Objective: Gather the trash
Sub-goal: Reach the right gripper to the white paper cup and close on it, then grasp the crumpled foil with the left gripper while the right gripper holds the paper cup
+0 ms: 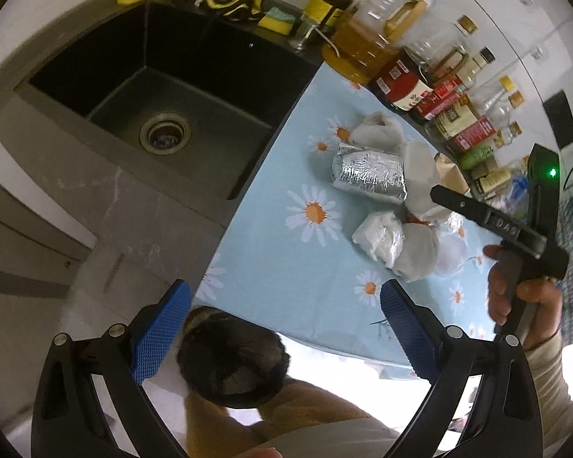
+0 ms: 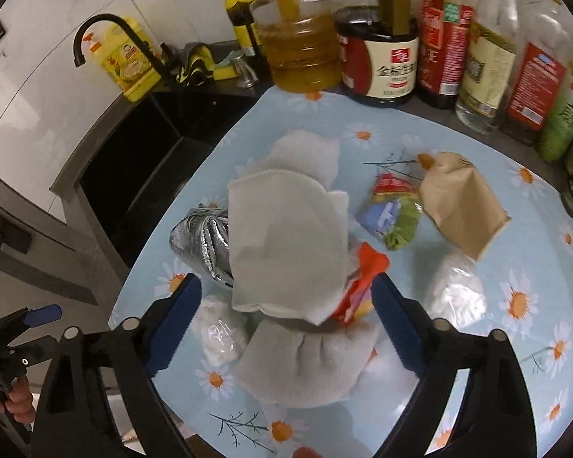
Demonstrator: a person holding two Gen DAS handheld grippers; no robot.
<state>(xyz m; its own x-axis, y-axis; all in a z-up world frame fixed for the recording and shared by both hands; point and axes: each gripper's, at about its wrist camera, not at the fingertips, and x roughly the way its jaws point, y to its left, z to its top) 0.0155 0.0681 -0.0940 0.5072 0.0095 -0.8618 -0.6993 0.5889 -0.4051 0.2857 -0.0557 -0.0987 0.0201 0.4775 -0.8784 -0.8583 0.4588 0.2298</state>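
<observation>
Both tongs stand spread and hold nothing: the left gripper (image 1: pixel 286 324) hangs over the edge of the light-blue daisy-print cloth (image 1: pixel 286 236), above a black-lined bin (image 1: pixel 233 358), while the right gripper (image 2: pixel 286 316) has a folded white paper towel (image 2: pixel 290 244) lying between its blue pads (image 2: pixel 397 324). Just beside that towel lies a crumpled silver foil roll (image 1: pixel 368 177), its long axis running from the sink (image 1: pixel 164 87) side toward the bottles (image 2: pixel 378 57).
</observation>
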